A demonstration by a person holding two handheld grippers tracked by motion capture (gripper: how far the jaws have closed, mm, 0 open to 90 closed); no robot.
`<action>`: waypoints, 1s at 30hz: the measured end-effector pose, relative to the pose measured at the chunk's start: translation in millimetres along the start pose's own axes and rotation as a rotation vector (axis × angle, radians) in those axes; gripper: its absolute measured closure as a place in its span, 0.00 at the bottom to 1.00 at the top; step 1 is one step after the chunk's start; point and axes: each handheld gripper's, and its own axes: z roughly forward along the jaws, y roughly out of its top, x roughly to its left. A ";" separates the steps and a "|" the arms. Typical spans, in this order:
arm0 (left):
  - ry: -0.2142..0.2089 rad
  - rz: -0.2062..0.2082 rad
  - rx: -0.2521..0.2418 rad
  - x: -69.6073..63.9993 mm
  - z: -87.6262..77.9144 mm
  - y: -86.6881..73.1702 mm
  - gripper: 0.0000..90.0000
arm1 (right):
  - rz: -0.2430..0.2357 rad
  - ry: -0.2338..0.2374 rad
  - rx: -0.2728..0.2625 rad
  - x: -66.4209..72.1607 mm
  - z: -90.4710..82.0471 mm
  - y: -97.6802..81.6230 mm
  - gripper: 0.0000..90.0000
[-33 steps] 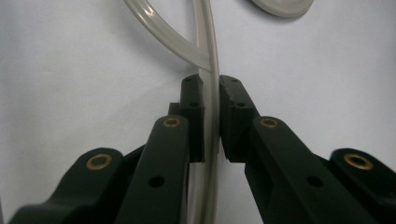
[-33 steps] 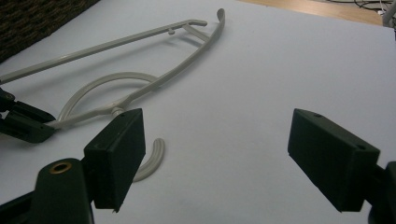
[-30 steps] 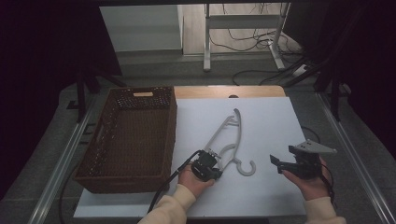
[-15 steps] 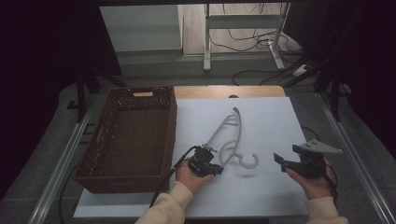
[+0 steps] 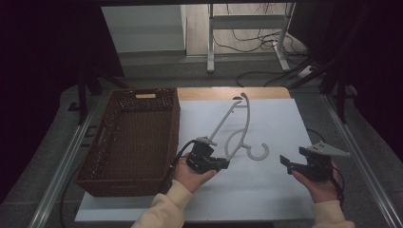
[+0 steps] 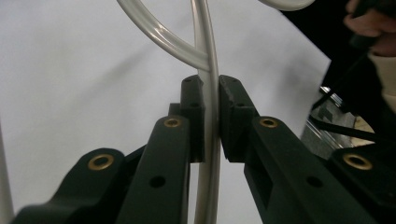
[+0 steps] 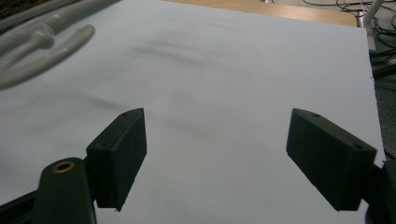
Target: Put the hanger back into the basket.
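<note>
Over the last second we slid the hanger [image 5: 237, 128] slightly toward the near edge of the sheet [image 5: 285, 190], left gripper [image 5: 219, 164] clamped on its arm, which suggested we were dragging it. Right gripper [image 5: 288, 164] hovered wide open, empty. The hanger lay beside the basket [image 5: 95, 156], long axis running near-to-far, hook [image 5: 257, 152] nearest us.

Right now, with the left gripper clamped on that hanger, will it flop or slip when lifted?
The hanger looks like thin rigid plastic, so probably stiff and light. The left gripper pinches a smooth, narrow bar near one end, so it may pivot or slide in the jaws.
</note>
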 end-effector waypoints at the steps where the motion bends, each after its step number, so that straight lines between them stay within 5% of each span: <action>1: -0.004 0.004 -0.004 -1.6 -1.6 1.5 0.91 | -0.001 0.000 -0.001 0.0 0.1 0.1 0.22; 18: 0.004 0.061 -0.072 -12.8 -43.8 23.7 0.91 | -0.016 0.017 -0.005 2.2 0.6 0.3 0.22; 30: 0.021 0.061 -0.084 -9.5 -71.0 28.3 0.91 | -0.094 0.150 -0.013 16.5 7.6 3.3 0.20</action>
